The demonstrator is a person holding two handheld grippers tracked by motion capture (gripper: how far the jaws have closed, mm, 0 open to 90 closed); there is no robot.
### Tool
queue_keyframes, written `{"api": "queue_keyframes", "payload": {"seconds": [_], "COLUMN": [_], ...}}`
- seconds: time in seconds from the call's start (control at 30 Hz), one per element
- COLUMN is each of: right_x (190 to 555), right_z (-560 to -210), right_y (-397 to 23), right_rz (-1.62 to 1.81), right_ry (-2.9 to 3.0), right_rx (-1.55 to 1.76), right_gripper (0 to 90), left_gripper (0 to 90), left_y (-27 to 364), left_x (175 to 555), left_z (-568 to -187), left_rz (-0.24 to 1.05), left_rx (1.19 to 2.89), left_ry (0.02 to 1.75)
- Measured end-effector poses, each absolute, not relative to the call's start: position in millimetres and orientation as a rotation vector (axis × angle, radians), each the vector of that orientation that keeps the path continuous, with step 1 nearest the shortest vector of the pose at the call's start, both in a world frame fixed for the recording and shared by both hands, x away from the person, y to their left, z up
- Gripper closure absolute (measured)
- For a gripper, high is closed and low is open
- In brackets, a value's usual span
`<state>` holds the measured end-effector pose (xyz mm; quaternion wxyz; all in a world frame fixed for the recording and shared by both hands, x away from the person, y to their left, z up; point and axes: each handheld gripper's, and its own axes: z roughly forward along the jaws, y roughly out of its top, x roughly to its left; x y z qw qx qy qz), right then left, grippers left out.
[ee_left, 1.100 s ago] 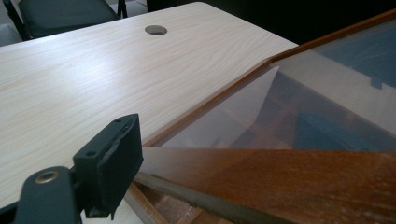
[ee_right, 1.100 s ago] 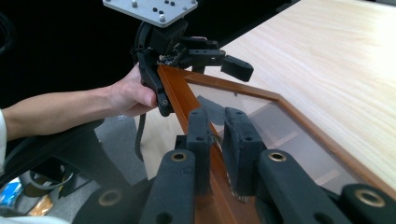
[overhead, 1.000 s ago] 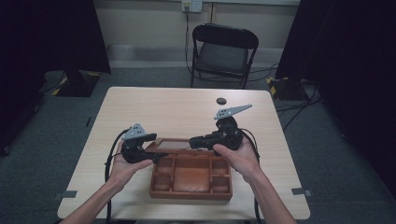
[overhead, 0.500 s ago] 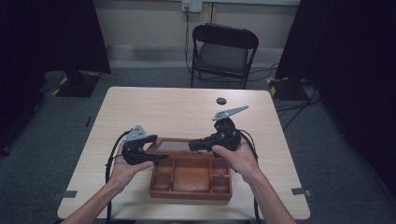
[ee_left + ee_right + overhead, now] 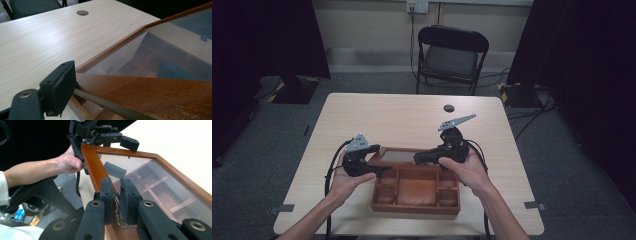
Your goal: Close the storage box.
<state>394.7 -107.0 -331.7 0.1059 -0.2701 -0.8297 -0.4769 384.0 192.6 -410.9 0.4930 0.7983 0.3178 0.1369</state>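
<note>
**Glass lid half raised over the wooden box**

The lid (image 5: 140, 177) stands tilted above the wooden box (image 5: 416, 192) near the bench's near edge. The right claw (image 5: 117, 195) pinches its ornate metal handle; the left claw (image 5: 58, 90) clamps the frame's corner. Next, probably, both swing it together, evenly.

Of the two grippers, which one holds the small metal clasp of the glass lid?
The right gripper: its jaws pinch the ornate clasp on the lid's front edge, while the left gripper grips the wooden frame.
</note>
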Motion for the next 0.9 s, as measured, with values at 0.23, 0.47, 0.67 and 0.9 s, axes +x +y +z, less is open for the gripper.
{"api": "queue_keyframes", "payload": {"seconds": [0.23,0.47,0.67,0.9], "right_x": [394.0,392.6,391.6,388.7], "right_z": [-331.1,-330.6,-332.1,-334.2], "right_y": [-106.3,-105.3,-104.8,-103.0], "right_rz": [-1.393,-1.381,-1.367,-1.344], "right_ry": [-2.447,-2.466,-2.473,-2.49], "right_rx": [-0.804,-0.801,-0.784,-0.768], "right_gripper": [81.7,81.7,81.8,81.8], "left_gripper": [15.8,17.0,17.3,18.6], "left_y": [192.6,205.4,214.8,232.3], "left_x": [383.7,385.6,385.5,388.7], "left_z": [-411.1,-415.2,-420.7,-432.7], "left_rz": [0.34,0.316,0.302,0.279], "left_rx": [1.945,1.952,1.999,2.044], "left_ry": [0.765,0.817,0.814,0.867]}}
